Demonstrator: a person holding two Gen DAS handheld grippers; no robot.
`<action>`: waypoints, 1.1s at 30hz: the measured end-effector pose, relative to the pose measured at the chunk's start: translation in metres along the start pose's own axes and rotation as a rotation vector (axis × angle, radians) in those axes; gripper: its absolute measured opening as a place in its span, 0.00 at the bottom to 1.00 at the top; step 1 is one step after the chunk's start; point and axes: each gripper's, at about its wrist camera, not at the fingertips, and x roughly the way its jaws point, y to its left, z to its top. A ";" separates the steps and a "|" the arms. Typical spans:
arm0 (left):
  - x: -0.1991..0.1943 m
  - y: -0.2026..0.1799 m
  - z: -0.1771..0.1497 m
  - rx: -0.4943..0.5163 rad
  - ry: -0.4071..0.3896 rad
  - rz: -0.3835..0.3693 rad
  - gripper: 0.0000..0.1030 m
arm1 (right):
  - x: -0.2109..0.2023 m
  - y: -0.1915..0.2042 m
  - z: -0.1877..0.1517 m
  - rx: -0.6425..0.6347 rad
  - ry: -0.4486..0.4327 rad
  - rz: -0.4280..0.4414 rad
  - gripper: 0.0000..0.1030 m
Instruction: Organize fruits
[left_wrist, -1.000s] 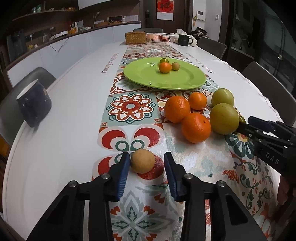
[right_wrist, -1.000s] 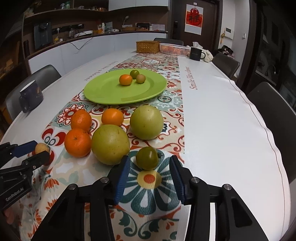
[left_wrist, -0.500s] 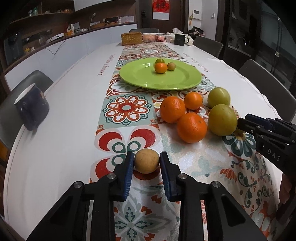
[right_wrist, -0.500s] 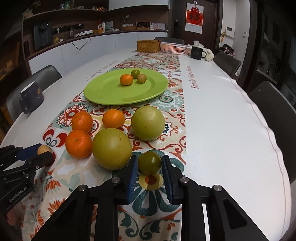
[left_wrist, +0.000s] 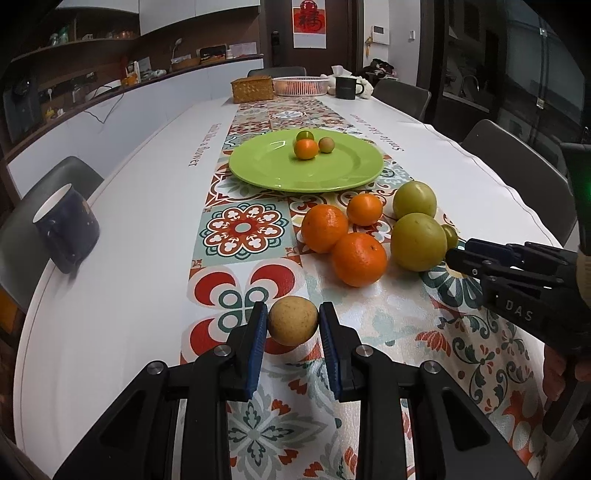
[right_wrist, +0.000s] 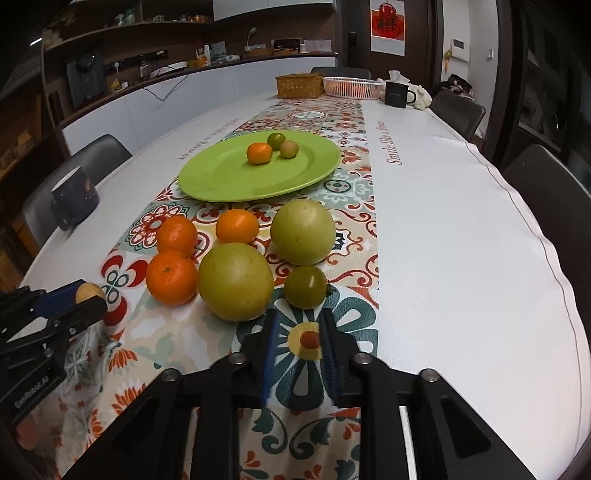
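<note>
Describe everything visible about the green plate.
The green plate is round, shallow and glossy lime green, plastic or glazed by its look, with a broad flat rim. It lies flat on the patterned table runner, mid-table, beyond the loose fruit. Three small fruits sit clustered on it: a small orange one, a dark green one and a brownish one. Neither gripper touches it.

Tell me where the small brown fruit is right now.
Left wrist view, lower centre: the small brown fruit sits clamped between the blue pads of the left gripper, over the patterned runner, left of the nearest orange.
</note>
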 end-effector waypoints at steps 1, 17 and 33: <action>0.000 0.000 0.000 -0.001 0.001 0.001 0.28 | 0.001 0.001 0.000 -0.004 0.001 -0.005 0.29; 0.002 0.005 0.000 -0.008 -0.017 -0.029 0.28 | 0.012 0.005 0.006 -0.052 -0.015 -0.037 0.27; -0.022 -0.003 0.004 0.047 -0.056 -0.033 0.28 | -0.042 0.017 0.000 -0.090 -0.118 -0.020 0.27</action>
